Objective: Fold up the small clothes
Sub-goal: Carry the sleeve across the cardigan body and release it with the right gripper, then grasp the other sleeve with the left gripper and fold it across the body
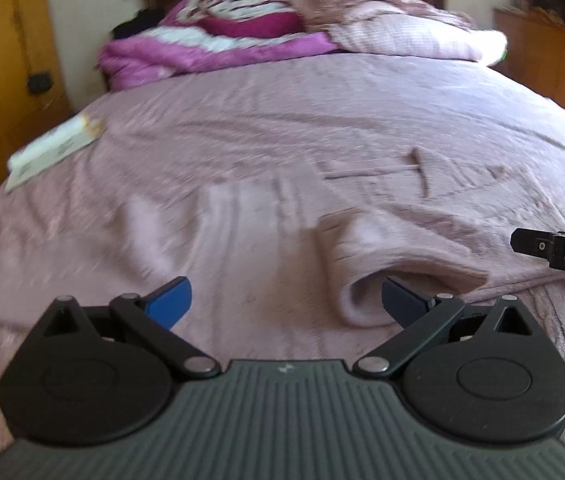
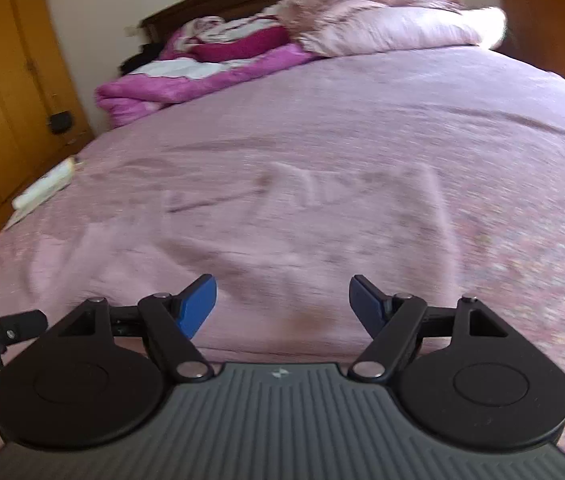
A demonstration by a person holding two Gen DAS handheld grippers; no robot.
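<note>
Both tools are hanging with jaws apart: left tool (image 1: 286, 300), right tool (image 2: 282, 300). The pink garment (image 1: 382, 240) is lying rumpled near the bed's (image 1: 242, 128) front edge, a box (image 1: 54, 152) sitting at the left edge, blankets (image 1: 218, 44) piling by the headboard.

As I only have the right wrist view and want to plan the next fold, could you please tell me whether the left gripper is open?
Observer: Yes, the left gripper is open, with its blue fingers wide apart and nothing between them.
Operator: Thank you. Is there any cloth right in front of it?
Observer: A rolled-over edge of the pink garment lies just ahead, close beside its right finger. I cannot tell whether they touch.
</note>
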